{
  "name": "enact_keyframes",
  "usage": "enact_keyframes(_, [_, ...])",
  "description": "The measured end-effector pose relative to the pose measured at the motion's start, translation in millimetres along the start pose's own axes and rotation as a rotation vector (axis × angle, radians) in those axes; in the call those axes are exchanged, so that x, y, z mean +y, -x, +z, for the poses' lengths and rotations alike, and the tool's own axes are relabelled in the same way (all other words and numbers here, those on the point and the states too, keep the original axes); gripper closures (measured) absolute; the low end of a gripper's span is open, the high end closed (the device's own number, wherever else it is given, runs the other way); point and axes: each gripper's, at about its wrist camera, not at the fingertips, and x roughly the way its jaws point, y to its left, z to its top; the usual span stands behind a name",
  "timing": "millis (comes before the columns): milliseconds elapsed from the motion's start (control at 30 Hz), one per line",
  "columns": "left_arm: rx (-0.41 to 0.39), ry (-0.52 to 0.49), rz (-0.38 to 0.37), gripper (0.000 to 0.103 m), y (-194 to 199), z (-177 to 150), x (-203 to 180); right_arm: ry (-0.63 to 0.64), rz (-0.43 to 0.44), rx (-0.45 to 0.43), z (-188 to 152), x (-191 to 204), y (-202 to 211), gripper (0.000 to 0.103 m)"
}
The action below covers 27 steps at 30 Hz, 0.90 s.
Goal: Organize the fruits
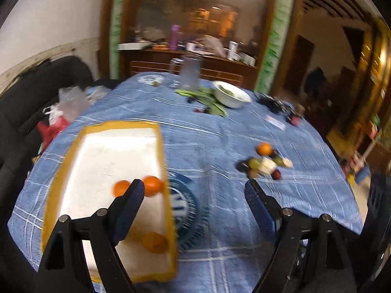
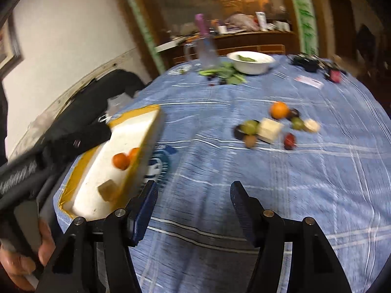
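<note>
A white foam tray with a yellow rim [image 1: 73, 161] lies on the blue tablecloth at the left; it shows too in the right wrist view [image 2: 136, 117]. Three oranges [image 1: 152, 185] lie in it. A heap of fruit lies to the right: an orange [image 1: 264, 149], green fruits [image 1: 254, 163], a white block [image 1: 267, 166] and dark red fruit [image 1: 276, 174]. The same heap shows in the right wrist view [image 2: 268, 128]. My left gripper [image 1: 194, 186] is open and empty above the tray's right edge. My right gripper [image 2: 193, 188] is open and empty over bare cloth, short of the heap.
At the table's far side stand a white bowl [image 1: 232, 95] with greens, loose green leaves [image 1: 207, 100], a clear jug [image 1: 190, 73] and dark small items [image 1: 276, 102]. A black chair with plastic bags [image 1: 61, 112] is at the left. A cluttered sideboard [image 1: 190, 58] stands behind.
</note>
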Motion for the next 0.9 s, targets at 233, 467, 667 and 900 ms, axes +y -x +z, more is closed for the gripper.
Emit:
enact_keyframes(233, [0.013,-0.040,-0.016,0.020,8.5,-8.4,-21.6,-0.066,-0.033,-0.050,-3.0,-26.0,27.9,0.037])
enact_keyframes(467, [-0.015,-0.019,-0.011,0.019,22.4,-7.7,-16.2,-0.080,-0.071,-0.105,4.3,-33.9,52.1,0.037])
enact_keyframes(667, [0.009,-0.012,-0.004,0.016,19.2,-13.9,-15.1,-0.071,-0.081,-0.168,10.7,-28.0,76.2,0.026])
enact_keyframes(900, [0.000,-0.023,-0.001,0.015,21.8,-23.9,-26.3,-0.107,-0.060,-0.121,8.9,-33.2,62.5,0.026])
